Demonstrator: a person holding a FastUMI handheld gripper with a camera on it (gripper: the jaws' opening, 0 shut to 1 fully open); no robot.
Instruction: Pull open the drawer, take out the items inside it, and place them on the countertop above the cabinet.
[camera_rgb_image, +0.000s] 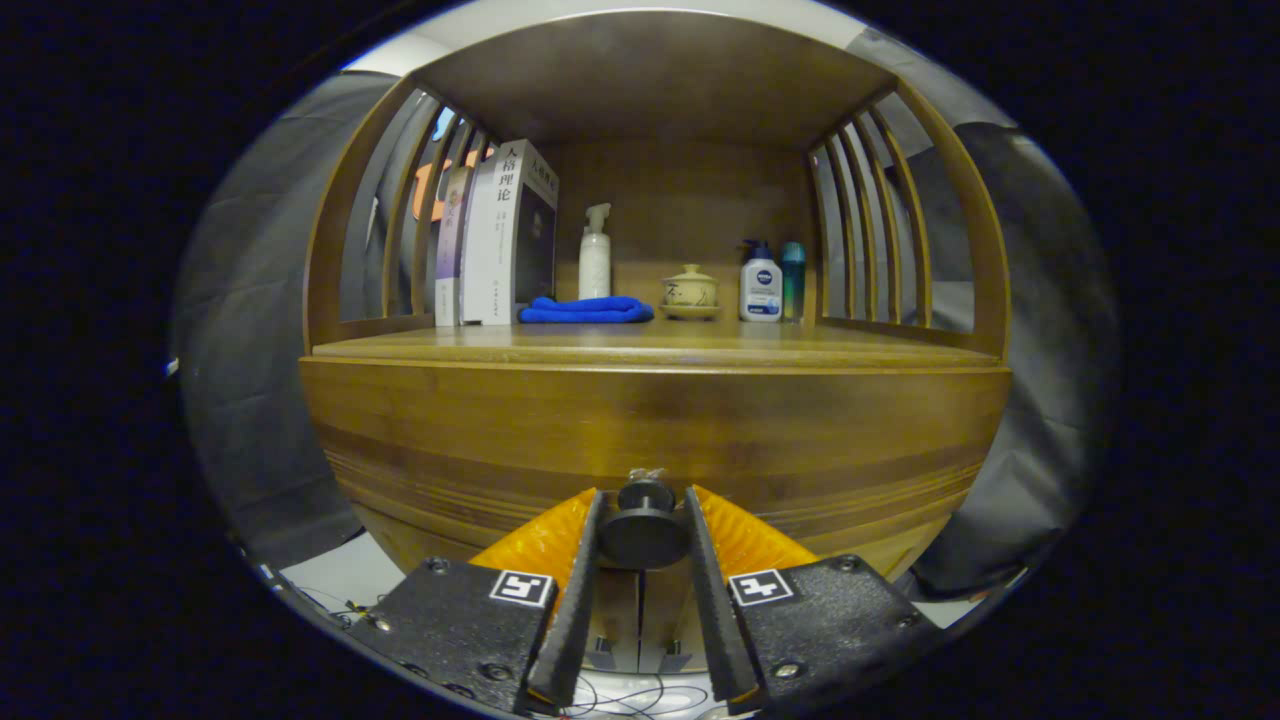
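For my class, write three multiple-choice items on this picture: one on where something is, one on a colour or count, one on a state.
1. Where is the drawer knob?
A. between the fingers of the claw
B. on the countertop
C. beside the books

2. What colour is the folded cloth on the countertop?
A. red
B. blue
C. white

3. What state is the drawer in?
A. pulled fully out
B. removed
C. closed

Answers:
1 A, a finger flanks the knob on each side.
2 B, the cloth by the books is blue.
3 C, the drawer front sits flush under the countertop.
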